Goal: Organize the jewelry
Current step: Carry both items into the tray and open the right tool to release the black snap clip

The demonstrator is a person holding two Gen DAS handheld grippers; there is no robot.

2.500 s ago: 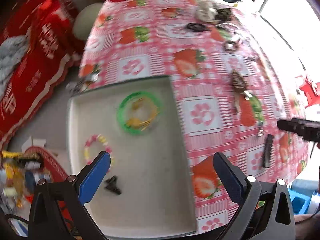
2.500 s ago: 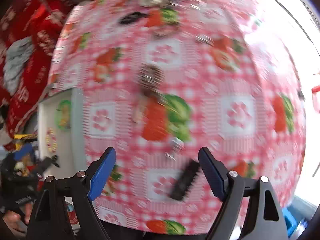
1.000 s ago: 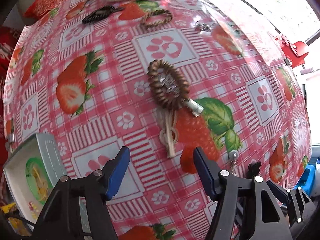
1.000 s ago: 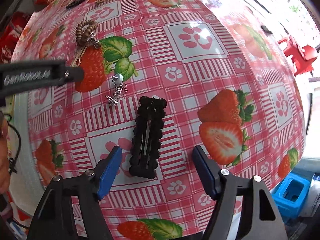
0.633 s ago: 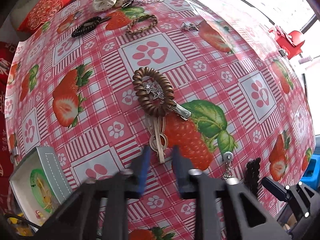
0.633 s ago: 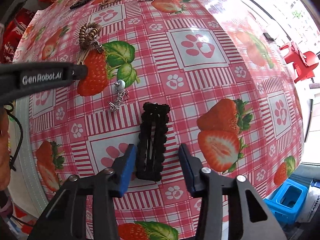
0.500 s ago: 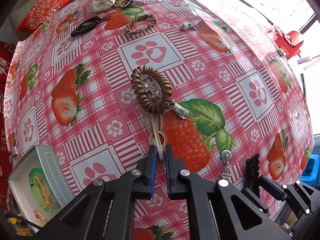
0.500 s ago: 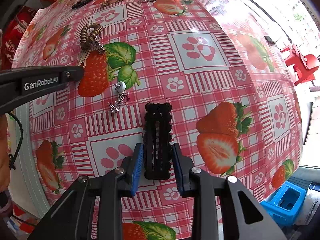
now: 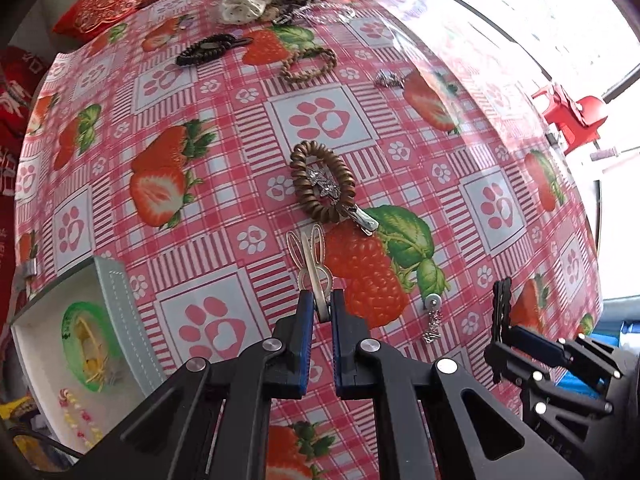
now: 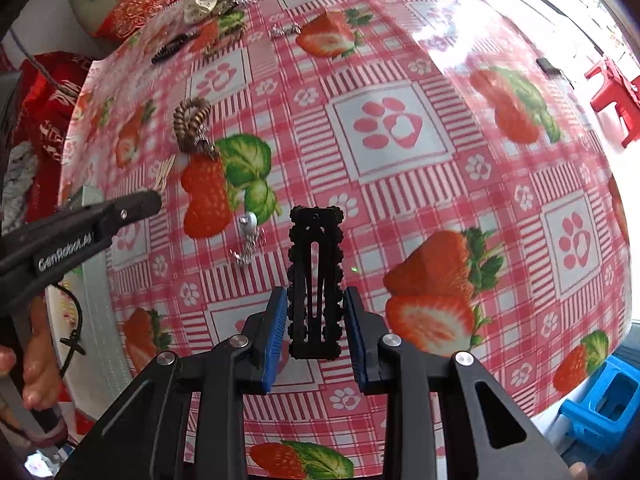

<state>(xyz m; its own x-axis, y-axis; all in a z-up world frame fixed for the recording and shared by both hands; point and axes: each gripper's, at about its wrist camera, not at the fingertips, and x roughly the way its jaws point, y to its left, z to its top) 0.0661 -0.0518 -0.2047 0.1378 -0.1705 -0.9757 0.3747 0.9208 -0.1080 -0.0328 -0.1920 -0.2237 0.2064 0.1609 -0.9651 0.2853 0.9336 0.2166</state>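
My left gripper [image 9: 319,305] is shut on a pale bunny-eared hair clip [image 9: 310,259] that lies on the strawberry tablecloth. My right gripper [image 10: 315,309] is shut on a black studded snap clip [image 10: 316,276]; it also shows in the left wrist view [image 9: 501,309]. A brown coil hair tie [image 9: 322,187] with a silver clip lies just beyond the bunny clip. A white tray [image 9: 120,304] at the left holds a green bangle [image 9: 86,344] and a pastel bead bracelet [image 9: 78,420].
A pearl drop earring [image 9: 433,314] lies between the two grippers. Farther back are a beaded bracelet [image 9: 308,64], a black coil tie [image 9: 208,50], a silver piece [image 9: 387,78] and scrunchies [image 9: 248,0]. Red cushions lie past the table's far left edge.
Both grippers moved from open to shut: the left closed on the bunny clip, the right on the black snap clip. Earlier the left gripper swung from over the tray to the table's middle.
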